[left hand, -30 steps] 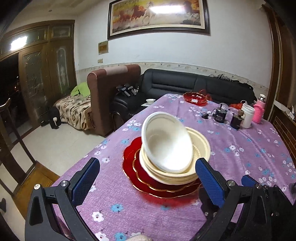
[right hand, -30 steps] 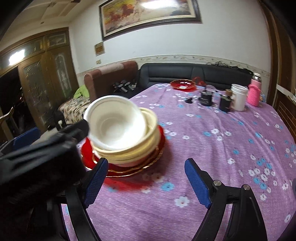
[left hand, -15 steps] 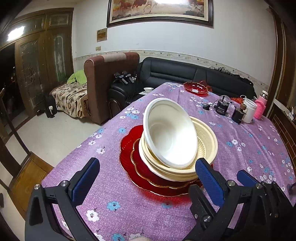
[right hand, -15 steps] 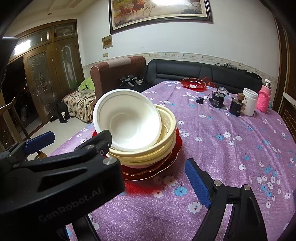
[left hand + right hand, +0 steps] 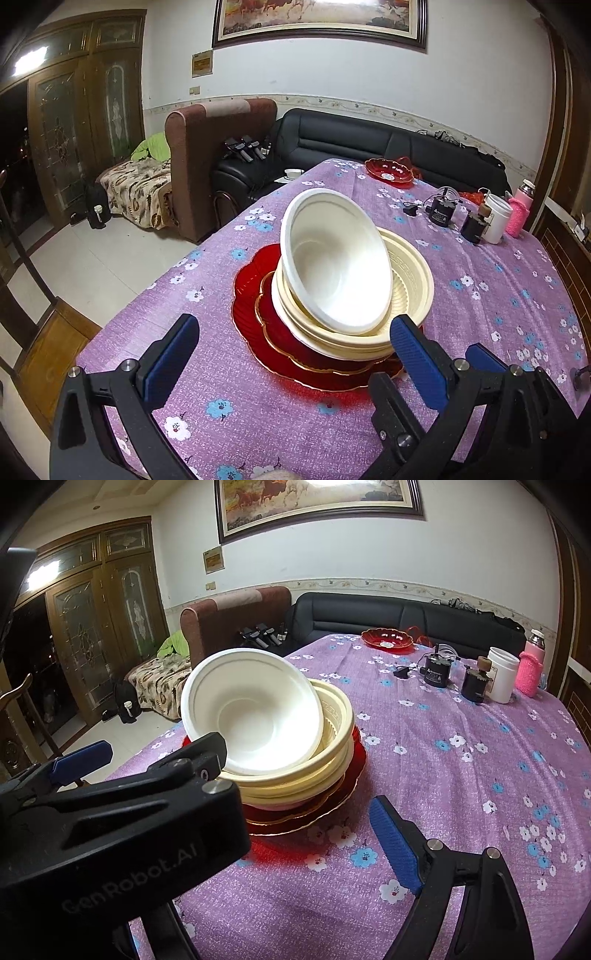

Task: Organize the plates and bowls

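- Left wrist view: the stack of dishes [image 5: 332,295] sits on the purple flowered tablecloth [image 5: 498,295], near the table's close left corner.
- At the bottom of the stack lie red plates [image 5: 255,306] with gold scalloped rims; cream bowls [image 5: 413,280] are nested on top of them.
- The white bowl [image 5: 340,266] on top of the stack is tilted, its open side leaning toward the camera and its far rim raised.
- The left gripper [image 5: 295,354] hangs just in front of the stack, its blue-padded jaws wide apart with nothing between them; the right-hand pad is just beside the stack's near edge, and I cannot tell whether it touches.
- Well behind the stack, at the table's far end, stands a red dish [image 5: 389,170]; to the far right of the stack are a white jar [image 5: 496,218], a pink bottle [image 5: 521,214] and small dark gadgets [image 5: 443,212].
- Beyond the stack stand a black sofa [image 5: 369,142] and a brown armchair [image 5: 218,147].
- Right wrist view: the same stack [image 5: 280,738] is left of centre, the white bowl [image 5: 255,716] tipped on the cream bowls [image 5: 332,723].
- The left gripper's black body [image 5: 122,834] fills the lower left, in front of the stack's near left side.
- The right gripper [image 5: 317,834] has its jaws spread wide and empty; only its right blue pad shows clearly, to the right of the stack and apart from it, over bare cloth [image 5: 480,775].
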Demonstrator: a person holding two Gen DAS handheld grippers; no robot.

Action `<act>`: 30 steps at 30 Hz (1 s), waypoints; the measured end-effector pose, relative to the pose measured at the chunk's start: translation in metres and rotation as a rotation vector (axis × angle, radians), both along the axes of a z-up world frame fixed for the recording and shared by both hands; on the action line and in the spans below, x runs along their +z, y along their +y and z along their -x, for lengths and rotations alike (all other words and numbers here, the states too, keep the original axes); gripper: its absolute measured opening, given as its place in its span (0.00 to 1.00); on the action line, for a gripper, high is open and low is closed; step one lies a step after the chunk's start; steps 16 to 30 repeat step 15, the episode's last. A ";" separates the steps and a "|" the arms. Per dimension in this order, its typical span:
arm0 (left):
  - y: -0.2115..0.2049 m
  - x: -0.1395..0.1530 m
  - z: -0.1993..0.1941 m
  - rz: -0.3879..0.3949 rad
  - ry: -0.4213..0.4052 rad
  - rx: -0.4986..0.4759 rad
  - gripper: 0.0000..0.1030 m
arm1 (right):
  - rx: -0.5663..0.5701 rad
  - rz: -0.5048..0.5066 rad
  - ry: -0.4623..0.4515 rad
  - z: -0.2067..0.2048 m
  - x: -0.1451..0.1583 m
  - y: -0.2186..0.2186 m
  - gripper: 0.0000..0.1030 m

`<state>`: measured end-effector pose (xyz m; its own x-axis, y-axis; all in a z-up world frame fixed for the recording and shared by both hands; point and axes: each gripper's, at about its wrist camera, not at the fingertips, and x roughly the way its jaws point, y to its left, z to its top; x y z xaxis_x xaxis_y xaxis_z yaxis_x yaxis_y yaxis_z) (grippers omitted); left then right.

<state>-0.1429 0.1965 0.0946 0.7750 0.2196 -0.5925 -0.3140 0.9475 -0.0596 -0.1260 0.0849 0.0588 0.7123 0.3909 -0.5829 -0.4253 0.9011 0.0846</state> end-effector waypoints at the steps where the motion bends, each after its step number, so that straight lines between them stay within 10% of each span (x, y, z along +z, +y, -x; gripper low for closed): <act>1: -0.001 0.000 0.000 -0.002 0.000 0.000 1.00 | 0.003 0.000 -0.001 0.000 0.000 0.000 0.86; 30: -0.027 0.018 -0.002 -0.055 -0.033 -0.005 1.00 | -0.011 -0.066 -0.002 0.001 0.004 -0.023 0.86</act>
